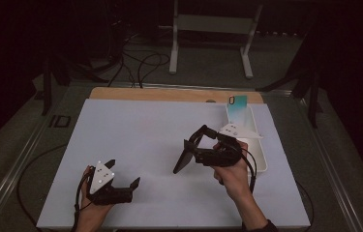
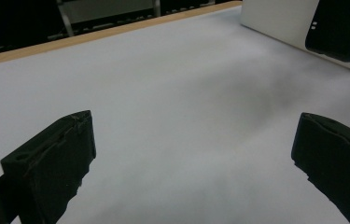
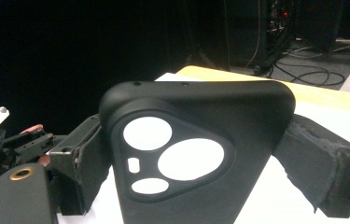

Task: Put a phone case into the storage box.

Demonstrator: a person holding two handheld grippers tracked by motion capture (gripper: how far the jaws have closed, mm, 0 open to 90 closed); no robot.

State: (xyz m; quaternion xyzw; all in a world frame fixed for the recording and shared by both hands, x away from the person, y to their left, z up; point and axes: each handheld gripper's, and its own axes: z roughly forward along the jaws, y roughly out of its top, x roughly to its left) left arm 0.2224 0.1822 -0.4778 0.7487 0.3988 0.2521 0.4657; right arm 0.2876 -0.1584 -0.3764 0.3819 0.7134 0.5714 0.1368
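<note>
Two tongs were at work over the bench (image 1: 135, 125), one in each hand. There was one black phone case (image 1: 185, 157), one white tray (image 1: 261, 162) at the right of the high view, and one teal case (image 1: 237, 110) standing in the tray's far end.

The right tongs (image 1: 194, 143), right of centre in the high view, were clenched on the black phone case, one jaw on each long edge. The left tongs (image 1: 123, 173), at the lower left of that view, stood released, jaws spread wide and holding nothing.

The high view showed the black phone case only as a thin dark slab seen nearly edge-on. The right gripper view showed its face: a rounded triangular camera cut-out (image 3: 175, 156) with three larger openings and one small slot, the white bench surface showing through them. The left gripper view showed the bare bench between its two jaws and the white tray (image 2: 280, 21) at the upper right of the frame.

In the high view the black phone case's long axis ran steeply, tilted from upper right to lower left, its lower end down near the bench.
</note>
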